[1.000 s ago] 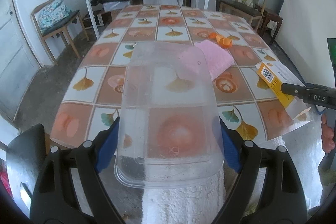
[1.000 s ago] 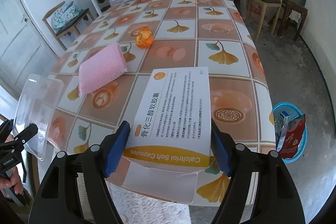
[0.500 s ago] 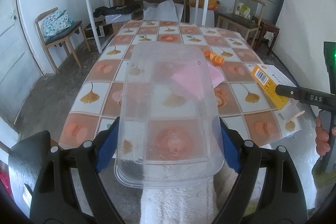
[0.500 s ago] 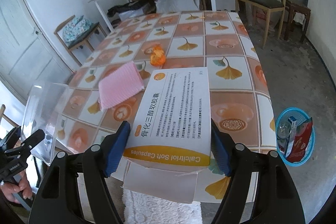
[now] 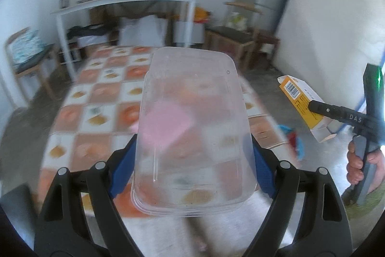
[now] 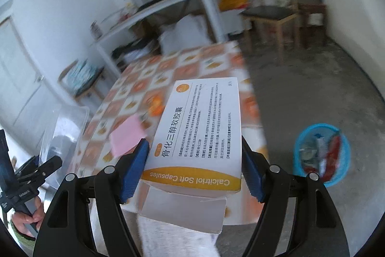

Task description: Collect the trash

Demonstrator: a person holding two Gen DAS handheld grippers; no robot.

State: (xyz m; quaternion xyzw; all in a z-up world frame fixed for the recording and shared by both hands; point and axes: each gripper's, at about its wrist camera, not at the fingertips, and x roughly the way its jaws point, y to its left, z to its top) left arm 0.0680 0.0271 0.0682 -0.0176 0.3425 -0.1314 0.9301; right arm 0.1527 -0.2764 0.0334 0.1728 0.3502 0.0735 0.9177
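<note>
Currently held, two items of trash, both lifted clear above the near end of the bench (image 5: 101,98).

Item 1: clear plastic container (image 5: 192,131). Likely light, thin-walled, springy and slick; best gripped across its long sides near the rim, gently, since hard pressure could buckle it. Left hand-held gripper (image 5: 192,175) stands wide, its blue pads pinching the container's sides.

Item 2: capsule carton (image 6: 199,136), one end flap open. Probably empty, light and crushable; hold across the flat side walls. Right hand-held gripper (image 6: 192,172) is spread about it, pads clamping both edges.

Destination, by judgement: blue basket (image 6: 322,155) on the floor, already holding wrappers.
</note>
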